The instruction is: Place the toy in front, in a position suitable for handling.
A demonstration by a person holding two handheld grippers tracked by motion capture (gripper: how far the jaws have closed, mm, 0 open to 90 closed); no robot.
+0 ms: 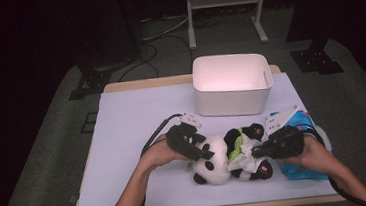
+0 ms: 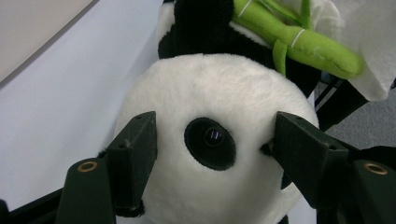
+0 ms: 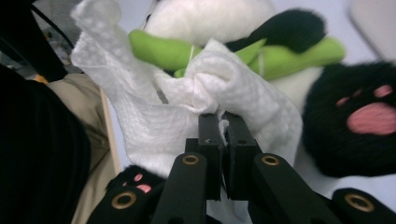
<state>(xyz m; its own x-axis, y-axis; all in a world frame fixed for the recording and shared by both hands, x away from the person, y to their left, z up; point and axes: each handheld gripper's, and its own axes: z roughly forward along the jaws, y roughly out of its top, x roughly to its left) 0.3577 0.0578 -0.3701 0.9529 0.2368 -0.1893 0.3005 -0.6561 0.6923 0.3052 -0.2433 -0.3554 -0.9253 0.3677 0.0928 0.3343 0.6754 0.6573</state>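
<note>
Pinched in the right hand-held gripper (image 3: pixel 223 122), the paper towel (image 3: pixel 233 88) wipes the panda (image 1: pixel 225 154) in front of the bin (image 1: pixel 232 83); left hand-held gripper (image 2: pixel 212 140) clamps its head, so wipe gently.

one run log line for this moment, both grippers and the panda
left gripper: clamped on panda plush head | right gripper: shut on white tissue, at panda's belly | white bin: behind
</note>
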